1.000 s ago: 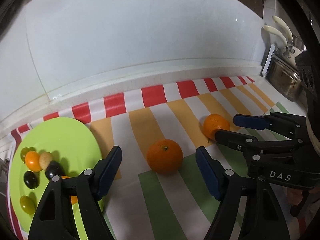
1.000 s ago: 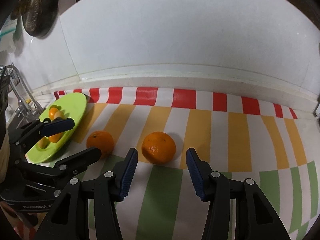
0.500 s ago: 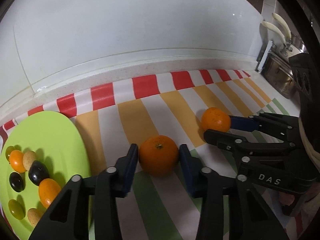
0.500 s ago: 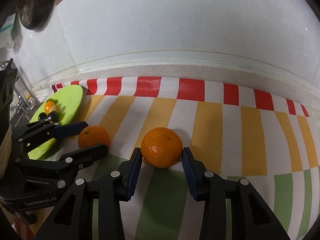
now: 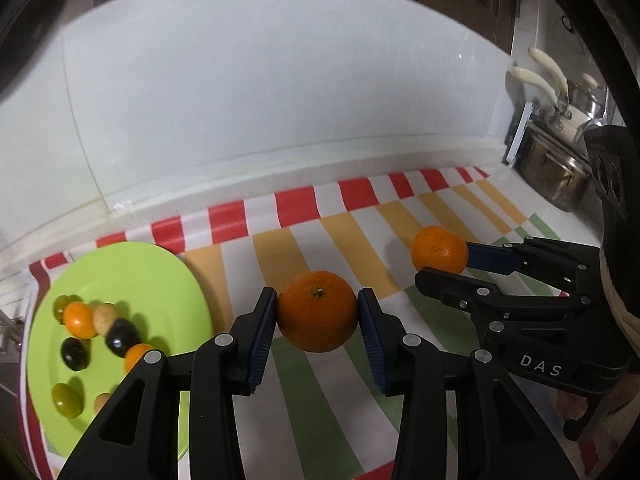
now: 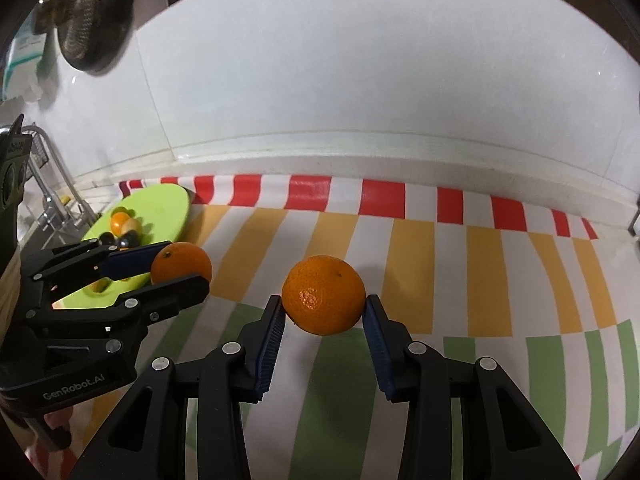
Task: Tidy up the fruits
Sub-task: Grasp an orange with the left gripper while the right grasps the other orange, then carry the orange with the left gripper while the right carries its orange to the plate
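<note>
My left gripper [image 5: 317, 312] is shut on an orange [image 5: 317, 311] and holds it just above the striped cloth. My right gripper [image 6: 324, 307] is shut on a second orange [image 6: 323, 294], also lifted a little. Each gripper shows in the other's view: the right one with its orange [image 5: 439, 249] at the right, the left one with its orange [image 6: 181, 262] at the left. A lime green plate [image 5: 132, 276] with several small fruits, orange, dark and yellow-green, lies at the left; it also shows in the right wrist view [image 6: 160, 210].
A striped cloth [image 5: 348, 220] in red, orange, green and white covers the counter. A white wall runs along the back. Steel pots [image 5: 560, 176] stand at the far right. A faucet [image 6: 56, 184] and a hanging pan [image 6: 90, 12] are at the far left.
Both grippers closed on their oranges and lifted them off the cloth. One second ago both were open around the fruit.
</note>
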`<state>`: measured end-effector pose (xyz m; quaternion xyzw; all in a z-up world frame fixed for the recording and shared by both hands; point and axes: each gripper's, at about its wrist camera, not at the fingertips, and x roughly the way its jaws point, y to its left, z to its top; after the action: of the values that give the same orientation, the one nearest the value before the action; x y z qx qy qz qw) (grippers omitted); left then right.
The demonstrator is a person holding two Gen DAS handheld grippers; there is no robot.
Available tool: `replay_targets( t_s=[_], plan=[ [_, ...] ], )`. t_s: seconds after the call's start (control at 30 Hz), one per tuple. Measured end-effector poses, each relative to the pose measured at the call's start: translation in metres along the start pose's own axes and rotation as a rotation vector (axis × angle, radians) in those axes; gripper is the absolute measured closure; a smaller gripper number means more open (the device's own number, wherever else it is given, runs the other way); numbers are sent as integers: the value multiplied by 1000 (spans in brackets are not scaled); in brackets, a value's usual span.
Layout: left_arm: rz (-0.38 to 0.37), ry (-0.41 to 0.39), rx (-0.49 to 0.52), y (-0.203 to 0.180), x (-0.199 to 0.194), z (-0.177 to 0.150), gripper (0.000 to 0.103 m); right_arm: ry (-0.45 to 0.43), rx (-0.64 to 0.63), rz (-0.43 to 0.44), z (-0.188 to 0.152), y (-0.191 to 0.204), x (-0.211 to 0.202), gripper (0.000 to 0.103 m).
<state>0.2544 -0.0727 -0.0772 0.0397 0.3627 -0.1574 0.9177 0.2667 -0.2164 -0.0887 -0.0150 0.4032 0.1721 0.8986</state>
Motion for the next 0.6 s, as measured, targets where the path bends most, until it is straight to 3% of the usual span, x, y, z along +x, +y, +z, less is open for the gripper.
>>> replay_targets(
  t_s=[0.6],
  plan=[
    [60, -85, -92, 9, -84, -8, 63, -130, -42, 23, 13, 38, -75, 62]
  ],
)
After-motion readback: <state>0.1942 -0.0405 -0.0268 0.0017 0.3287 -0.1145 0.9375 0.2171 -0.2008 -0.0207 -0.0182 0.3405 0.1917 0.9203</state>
